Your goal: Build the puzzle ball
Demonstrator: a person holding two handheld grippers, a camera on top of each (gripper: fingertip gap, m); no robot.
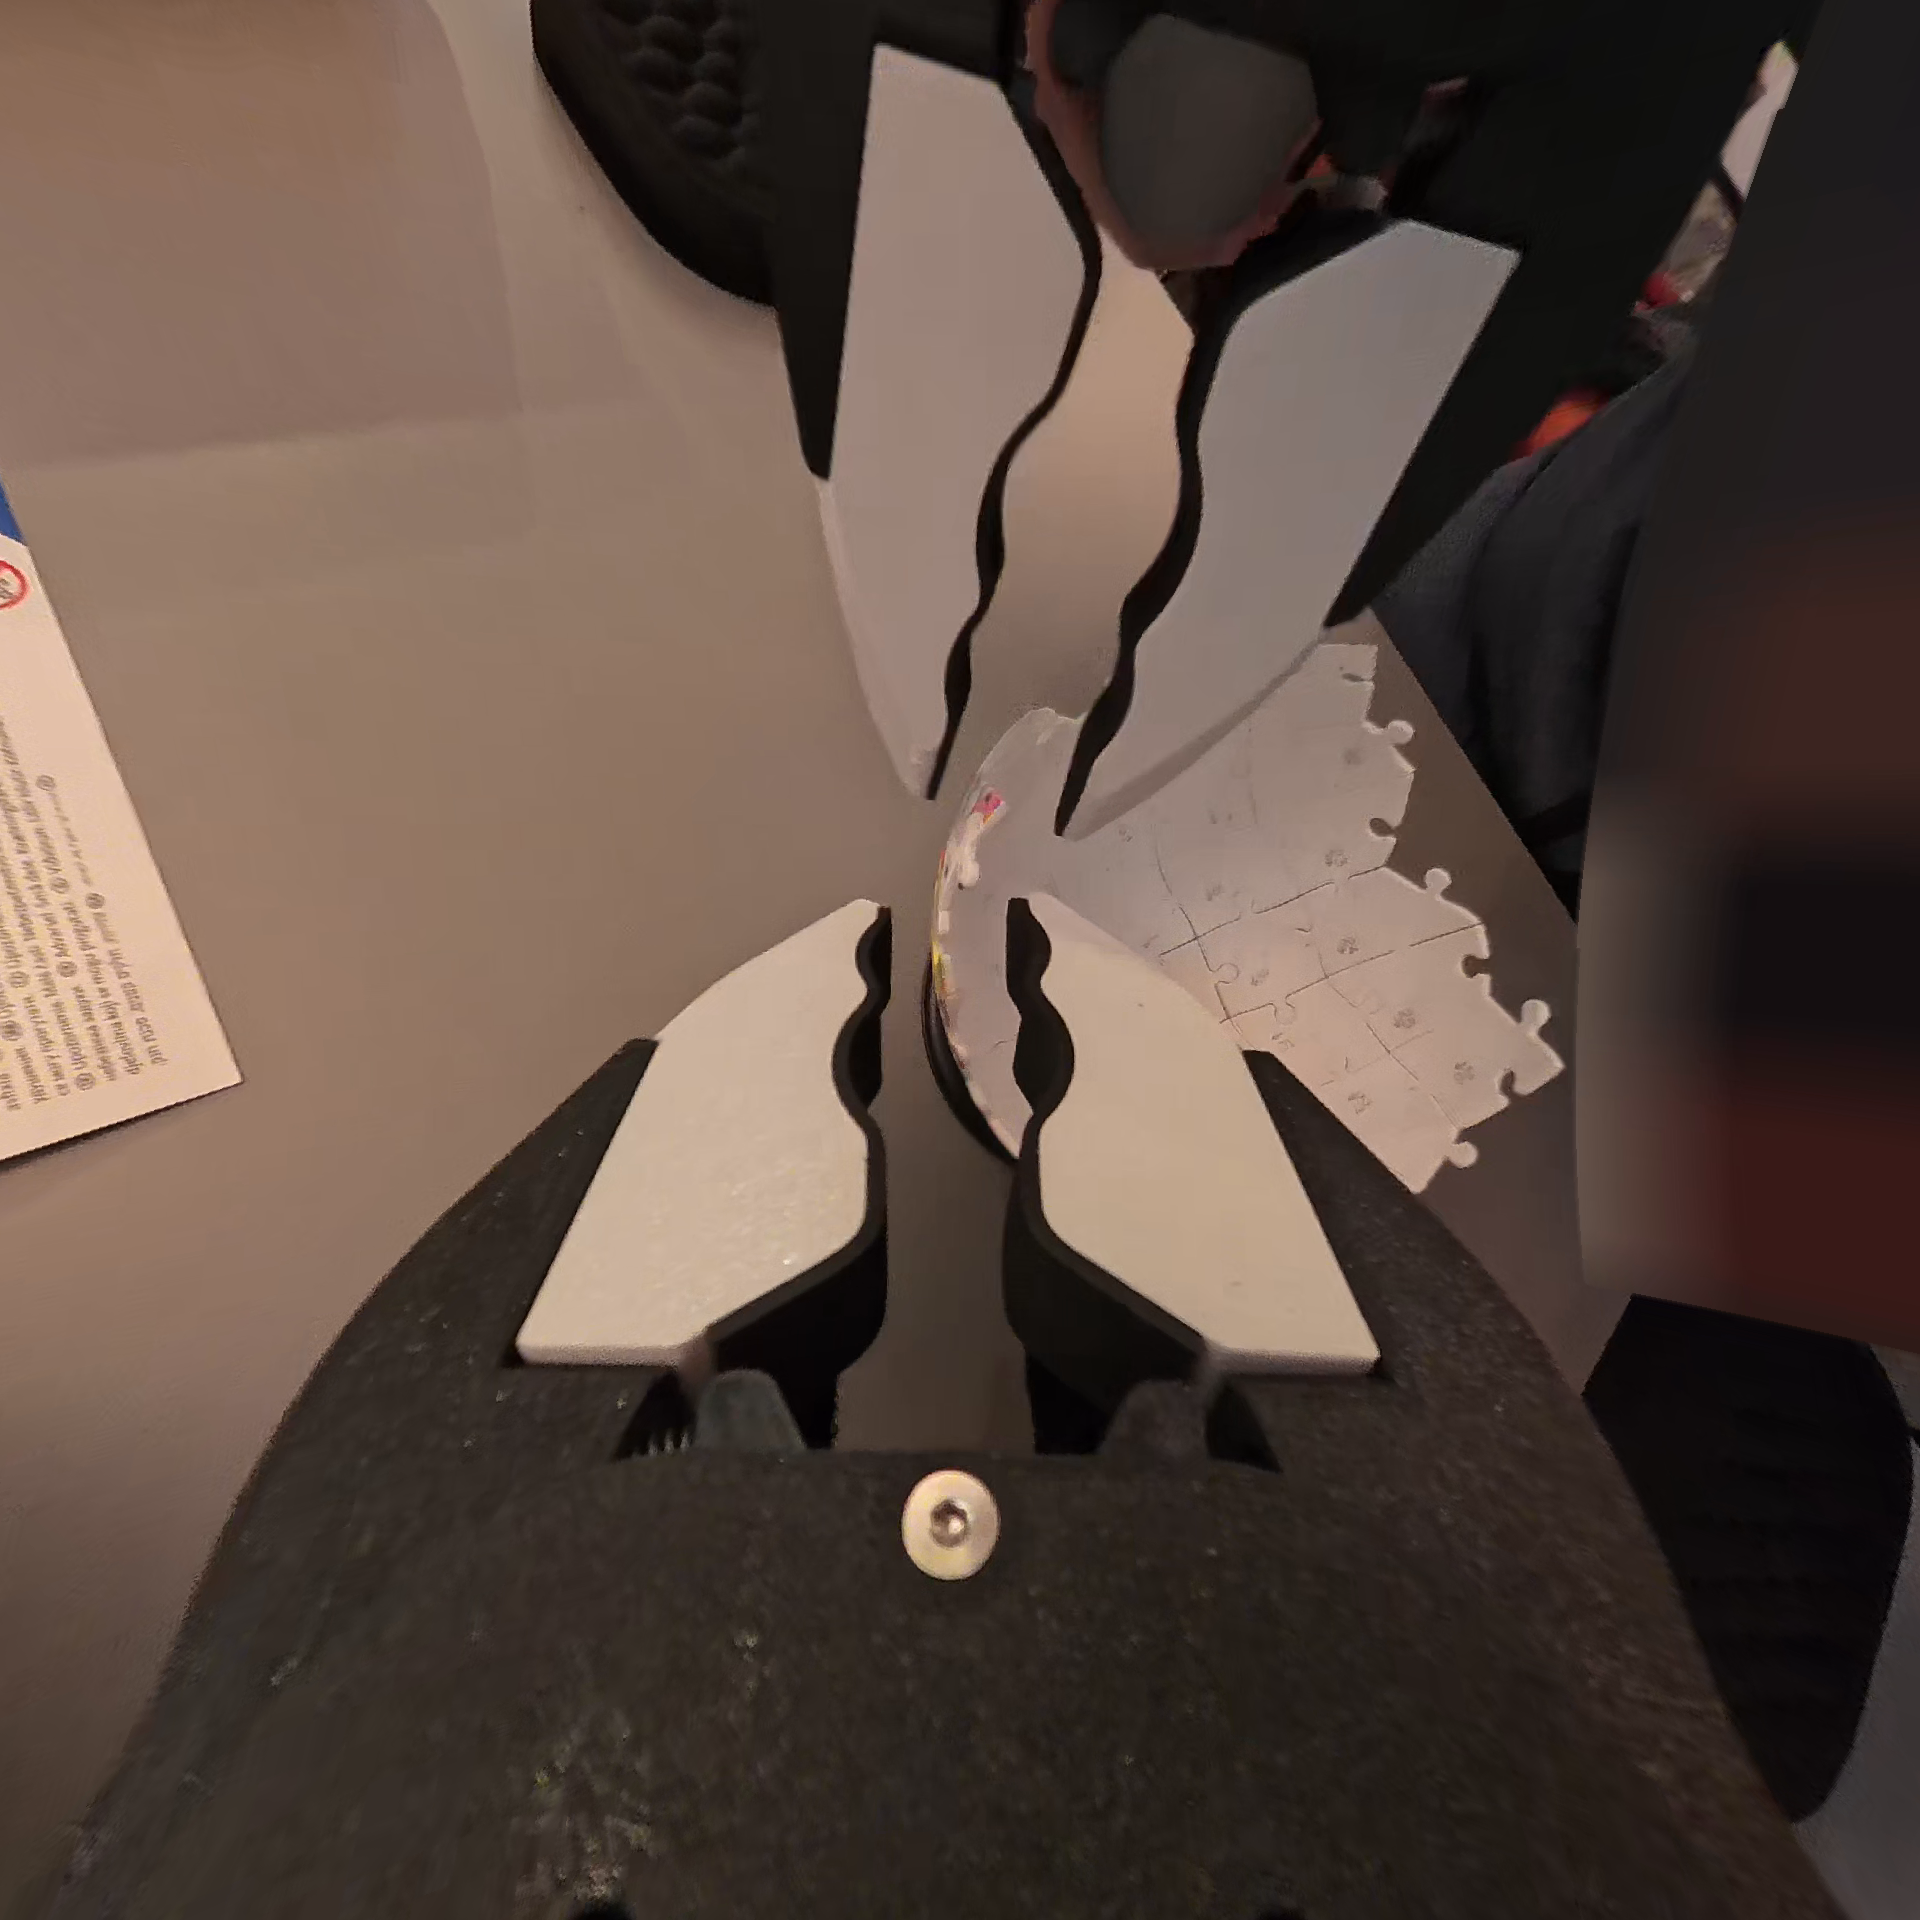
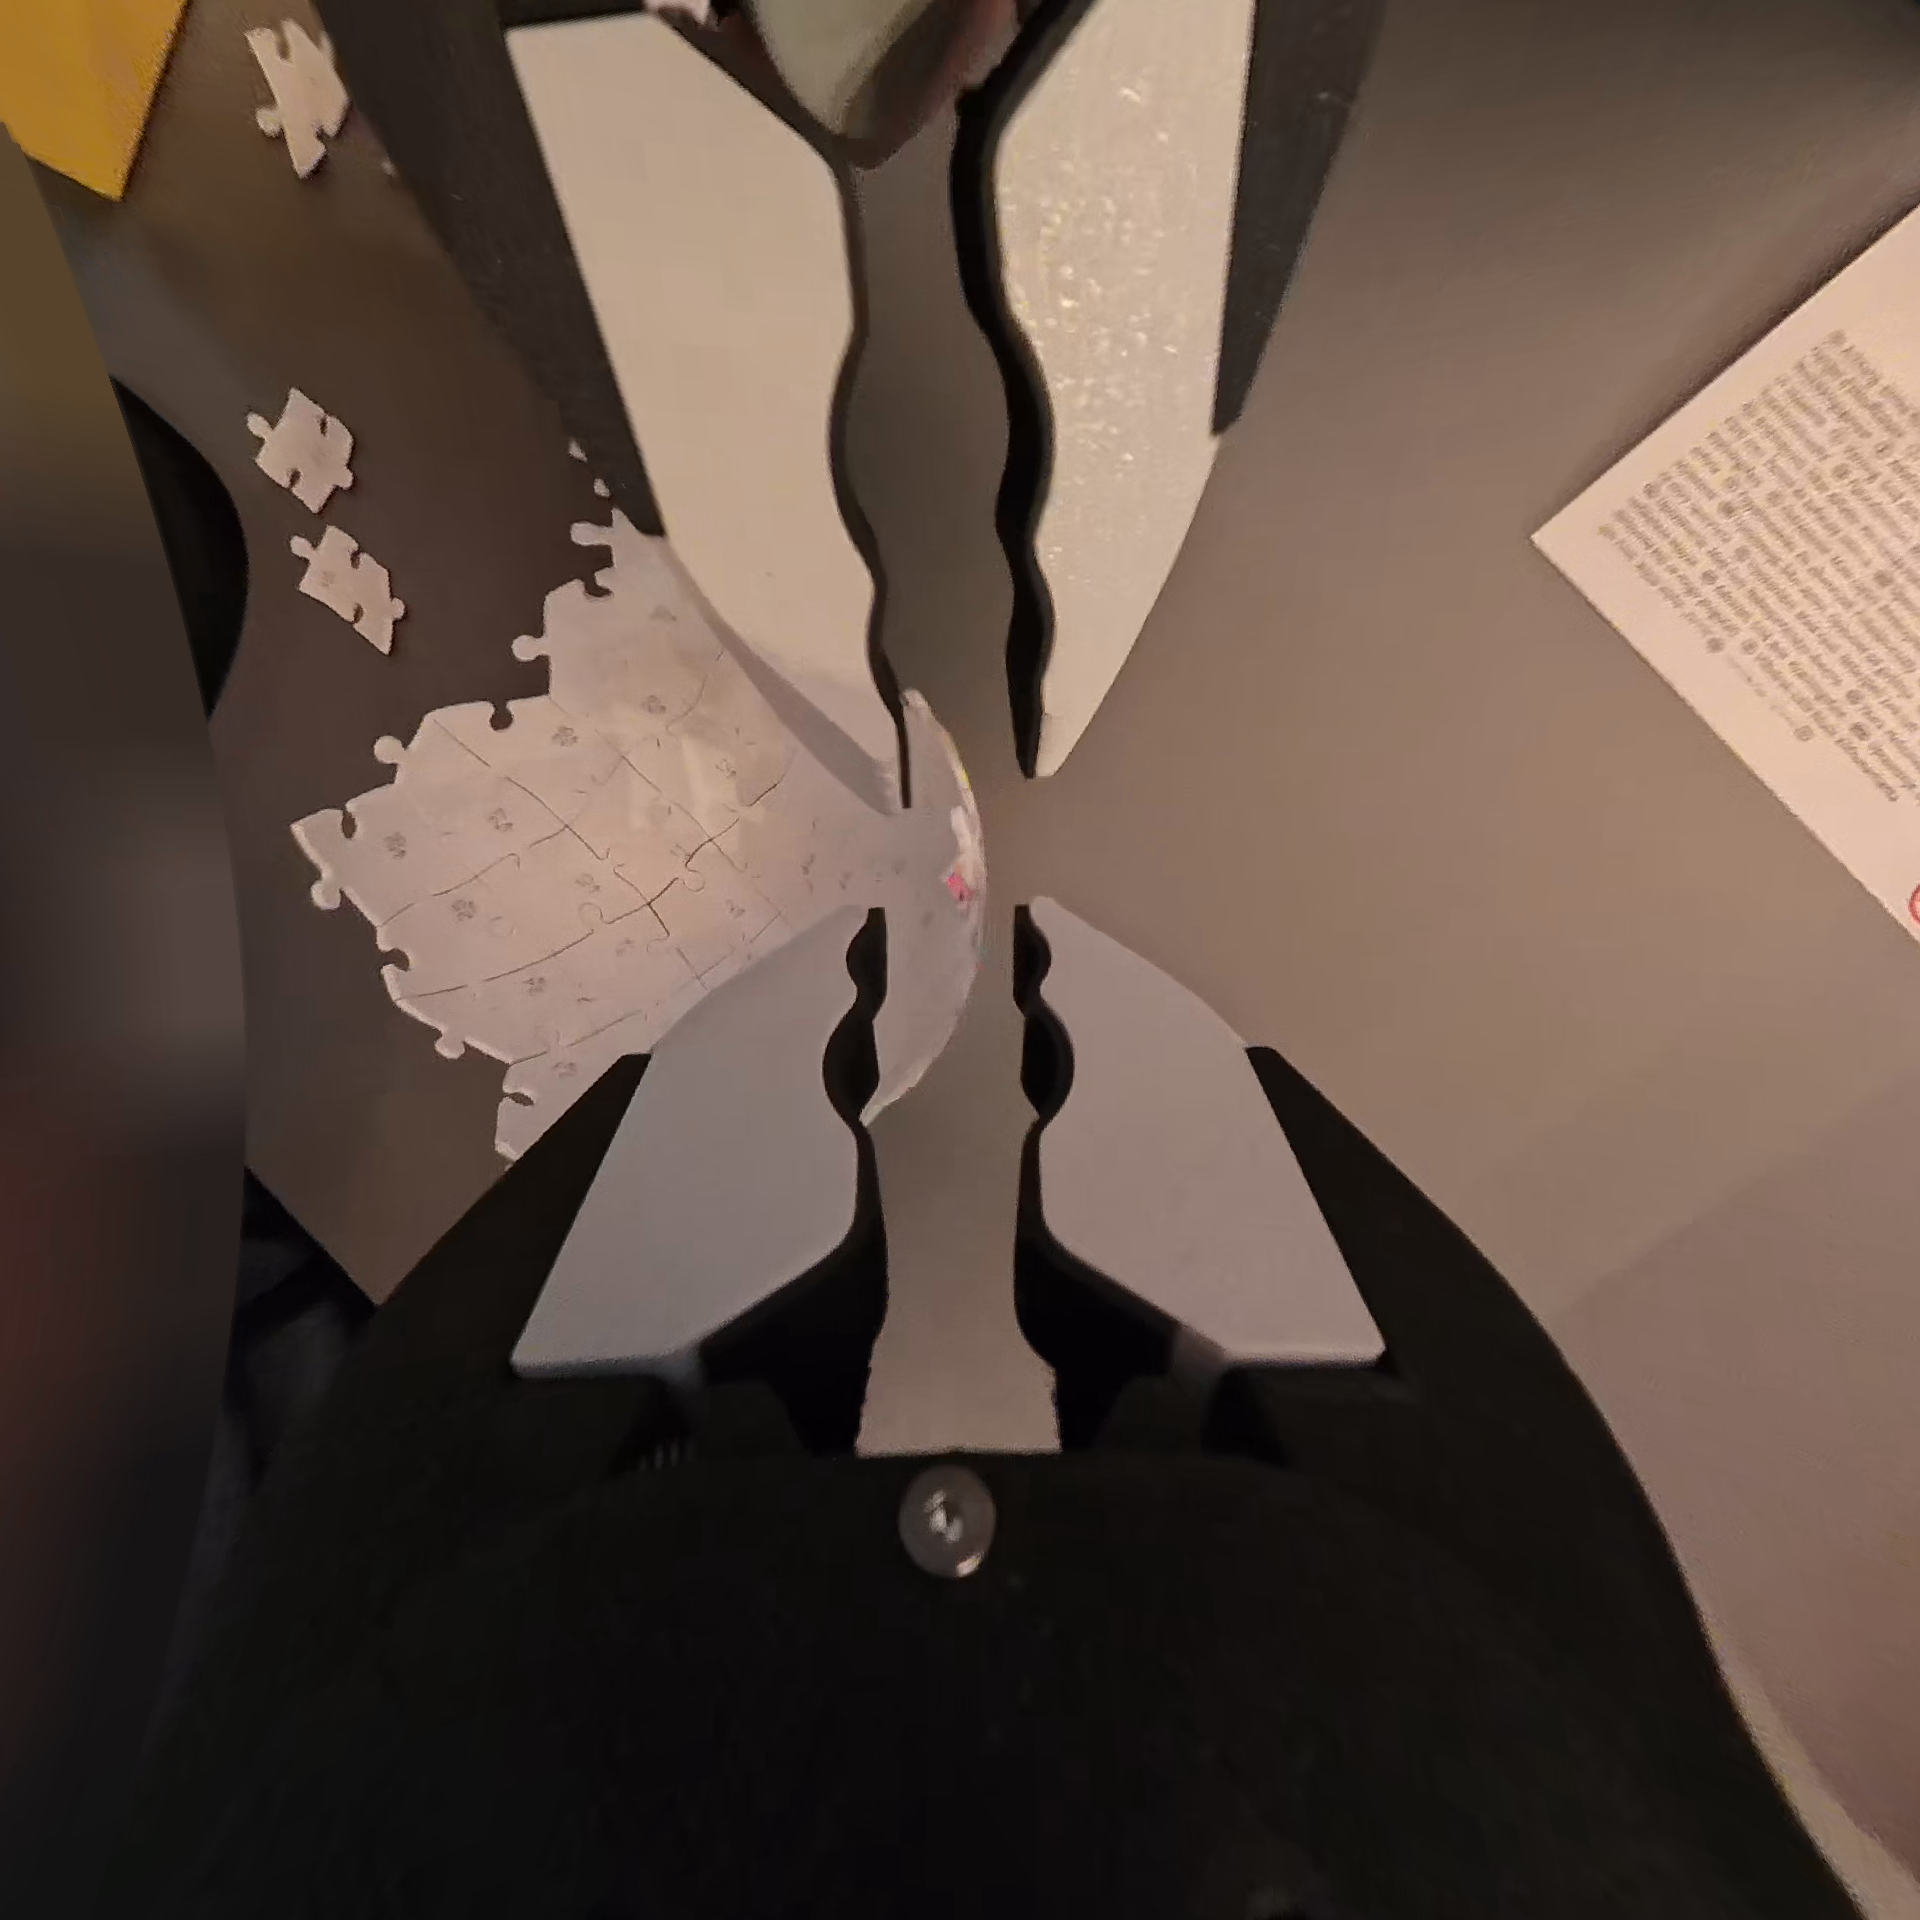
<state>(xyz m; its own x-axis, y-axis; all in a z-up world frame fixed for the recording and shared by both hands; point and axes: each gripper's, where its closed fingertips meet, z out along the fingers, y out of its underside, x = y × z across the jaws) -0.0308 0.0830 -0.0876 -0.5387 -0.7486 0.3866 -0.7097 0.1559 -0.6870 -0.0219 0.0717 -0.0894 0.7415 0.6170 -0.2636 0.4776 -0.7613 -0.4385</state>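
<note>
The partly built puzzle ball is a curved shell (image 1: 1299,935) of joined pieces; its white, numbered inside shows and a strip of coloured outside runs along the rim. It stands on edge. My left gripper (image 1: 951,914) and right gripper (image 1: 997,805) face each other tip to tip. Each has its jaws narrowly apart with the shell's rim between them. In the right wrist view the shell (image 2: 540,862) spreads left of my right gripper (image 2: 956,914), with the left gripper (image 2: 966,784) opposite. A thin gap shows beside the rim at both tips.
Three loose white pieces (image 2: 307,447) (image 2: 353,587) (image 2: 301,94) lie on the grey table behind the shell. A printed leaflet (image 1: 83,883) (image 2: 1766,582) lies on the open side. A yellow thing (image 2: 83,73) is at a corner. The table edge (image 1: 1475,727) runs close behind the shell. My two grippers' fingertips are within a few centimetres of each other. Left tips and right tips are each some 10 cm from the shell (image 2: 540,862).
</note>
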